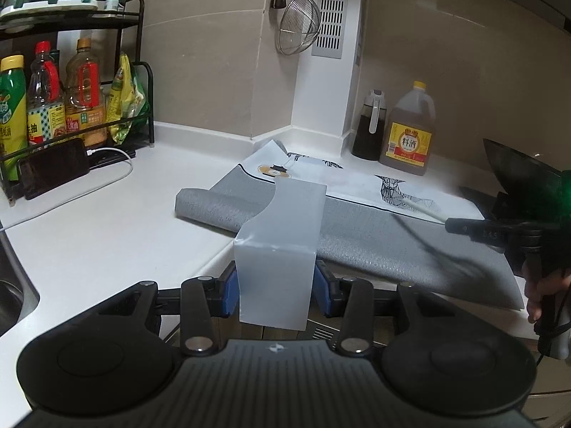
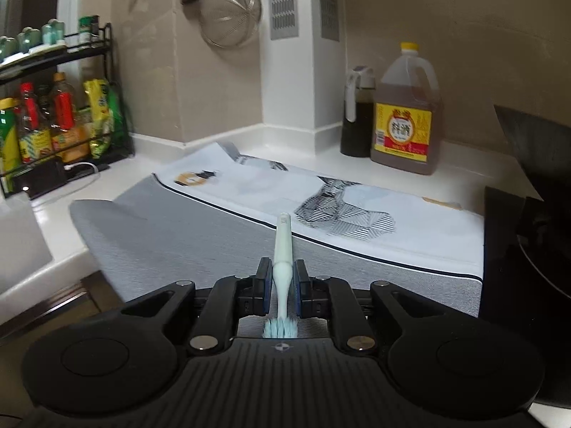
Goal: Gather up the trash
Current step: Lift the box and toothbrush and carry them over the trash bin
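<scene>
Now clamped in the right gripper (image 2: 282,287): pale toothbrush (image 2: 282,249), bristles toward camera, handle pointing to 12 o'clock above grey mat (image 2: 200,235). Left gripper (image 1: 275,294) jaws clenched on translucent plastic bin (image 1: 282,235), raised just off the worktop (image 1: 117,214) edge. Open white surface at 10 o'clock; bottles (image 2: 403,114) crowded at 1 o'clock.

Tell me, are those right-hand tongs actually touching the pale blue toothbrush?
Touching. The right wrist view shows the right tongs shut on the pale blue toothbrush, both pads pressed against its neck with no gap.
</scene>
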`<state>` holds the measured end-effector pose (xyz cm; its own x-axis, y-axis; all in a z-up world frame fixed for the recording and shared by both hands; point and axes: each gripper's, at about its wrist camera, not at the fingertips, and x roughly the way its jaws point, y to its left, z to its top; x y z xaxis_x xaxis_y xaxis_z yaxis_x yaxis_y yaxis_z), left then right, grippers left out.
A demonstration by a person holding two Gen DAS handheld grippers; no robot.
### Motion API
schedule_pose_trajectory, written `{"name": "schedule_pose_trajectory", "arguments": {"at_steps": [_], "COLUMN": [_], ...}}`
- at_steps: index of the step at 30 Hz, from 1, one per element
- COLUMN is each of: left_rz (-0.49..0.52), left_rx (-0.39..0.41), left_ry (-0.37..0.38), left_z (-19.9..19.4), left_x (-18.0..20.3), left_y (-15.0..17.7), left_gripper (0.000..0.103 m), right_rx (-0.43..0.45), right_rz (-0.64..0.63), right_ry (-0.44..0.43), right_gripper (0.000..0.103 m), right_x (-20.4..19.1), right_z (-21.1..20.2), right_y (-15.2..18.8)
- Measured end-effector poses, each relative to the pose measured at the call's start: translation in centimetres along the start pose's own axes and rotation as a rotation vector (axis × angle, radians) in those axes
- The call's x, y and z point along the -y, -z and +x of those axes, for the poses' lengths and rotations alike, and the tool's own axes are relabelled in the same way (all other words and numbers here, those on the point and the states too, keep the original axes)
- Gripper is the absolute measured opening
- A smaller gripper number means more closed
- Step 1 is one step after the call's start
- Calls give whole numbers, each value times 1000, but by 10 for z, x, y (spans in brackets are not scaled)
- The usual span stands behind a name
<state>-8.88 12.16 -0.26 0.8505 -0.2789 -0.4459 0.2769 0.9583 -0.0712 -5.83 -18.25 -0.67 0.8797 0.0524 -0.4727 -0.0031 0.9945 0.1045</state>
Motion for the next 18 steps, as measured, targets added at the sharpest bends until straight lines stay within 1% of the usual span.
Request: {"name": "schedule_pose_trajectory", "arguments": {"at_steps": [5,11,14,18], "left_rz": [0,-1,9,18], "left_rx": [-6,-38,-65,-106], "left_ry": [-1,-1,-6,-15], "left_z": [-10,-21,-25,-28], "left_x": [3,4,5,4], "left_y": [8,25,36,51], "left_gripper": [48,48,48,48], "right_rx": [34,39,33,-1], "right_rz": [-38,-104,-131,-159], "right_ry": [-65,-169,-221,-274], "right_gripper": [13,13,13,13], "right_x": [-20,-51,-64,-79], "right_z": [-28,-59,-75,-89], "right_y": [2,10,17,31]}}
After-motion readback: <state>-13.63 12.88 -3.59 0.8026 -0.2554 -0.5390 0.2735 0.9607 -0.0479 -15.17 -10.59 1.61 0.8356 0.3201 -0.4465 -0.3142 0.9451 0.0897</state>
